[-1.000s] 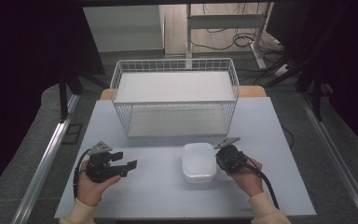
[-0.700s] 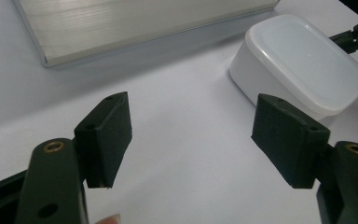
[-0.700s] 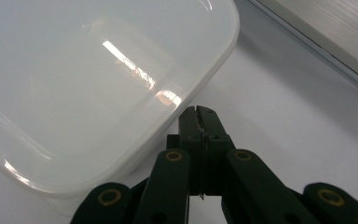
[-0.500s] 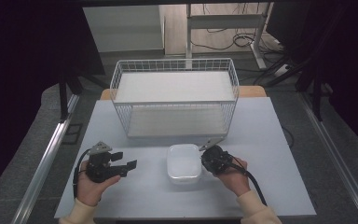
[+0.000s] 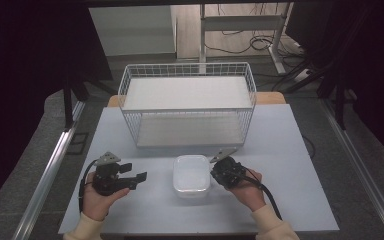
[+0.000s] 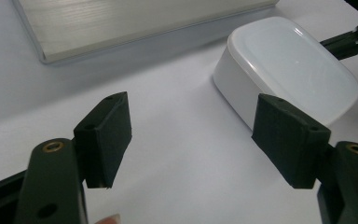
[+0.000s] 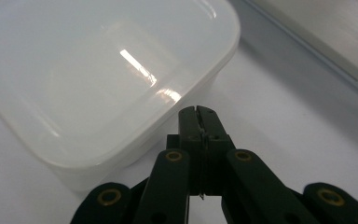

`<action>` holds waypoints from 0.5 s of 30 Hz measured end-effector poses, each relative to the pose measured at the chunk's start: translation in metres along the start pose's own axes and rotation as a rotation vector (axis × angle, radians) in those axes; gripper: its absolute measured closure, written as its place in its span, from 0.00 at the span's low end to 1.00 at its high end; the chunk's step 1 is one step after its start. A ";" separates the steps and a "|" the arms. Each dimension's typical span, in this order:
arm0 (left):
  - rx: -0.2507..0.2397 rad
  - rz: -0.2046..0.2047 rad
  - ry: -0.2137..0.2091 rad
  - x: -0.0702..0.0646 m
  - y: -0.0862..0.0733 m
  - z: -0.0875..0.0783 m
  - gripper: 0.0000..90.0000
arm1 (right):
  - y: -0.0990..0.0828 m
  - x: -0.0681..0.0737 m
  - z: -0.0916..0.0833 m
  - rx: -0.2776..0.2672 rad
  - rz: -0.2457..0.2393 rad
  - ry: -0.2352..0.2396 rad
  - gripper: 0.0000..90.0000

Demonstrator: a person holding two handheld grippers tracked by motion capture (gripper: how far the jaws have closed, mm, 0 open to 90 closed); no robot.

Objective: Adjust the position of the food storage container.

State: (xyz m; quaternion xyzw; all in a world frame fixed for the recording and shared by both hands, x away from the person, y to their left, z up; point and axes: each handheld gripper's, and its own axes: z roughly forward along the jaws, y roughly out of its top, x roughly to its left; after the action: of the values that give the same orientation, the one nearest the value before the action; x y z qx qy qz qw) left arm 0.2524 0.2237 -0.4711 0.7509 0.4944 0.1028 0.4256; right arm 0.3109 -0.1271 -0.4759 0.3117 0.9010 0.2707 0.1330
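White container [image 5: 192,175] on the table [image 5: 300,150], in front of the wire basket [image 5: 187,102]. Right gripper [image 7: 199,114] fully closed, empty, tips against the container's side. Left gripper [image 6: 191,135] wide open, holding nothing, near the container.

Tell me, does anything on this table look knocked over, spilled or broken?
Nothing stands out. The white lidded container sits flat with its lid on, the wire basket stands upright behind it, and the table shows no spill. The shut right gripper sits against the container's side.
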 end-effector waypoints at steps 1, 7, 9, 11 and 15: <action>0.000 -0.001 0.001 0.000 0.000 0.000 0.32 | -0.001 0.000 -0.009 -0.024 0.007 -0.006 0.99; 0.000 -0.002 0.000 0.000 0.000 0.000 0.31 | -0.009 -0.005 -0.031 -0.074 0.028 -0.031 0.99; 0.003 0.000 -0.002 0.000 0.000 0.001 0.31 | -0.020 -0.014 -0.043 -0.118 0.058 -0.008 0.96; 0.005 -0.003 -0.006 0.000 0.000 0.003 0.31 | -0.027 -0.021 -0.049 -0.178 0.085 0.035 0.68; 0.002 -0.010 -0.003 -0.003 0.000 0.005 0.31 | -0.034 -0.026 -0.053 -0.238 0.145 0.068 0.43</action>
State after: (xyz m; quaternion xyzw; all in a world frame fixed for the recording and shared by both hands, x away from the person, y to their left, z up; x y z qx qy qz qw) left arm 0.2535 0.2190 -0.4733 0.7491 0.4976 0.0990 0.4259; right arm 0.2930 -0.1875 -0.4499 0.3485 0.8417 0.3950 0.1185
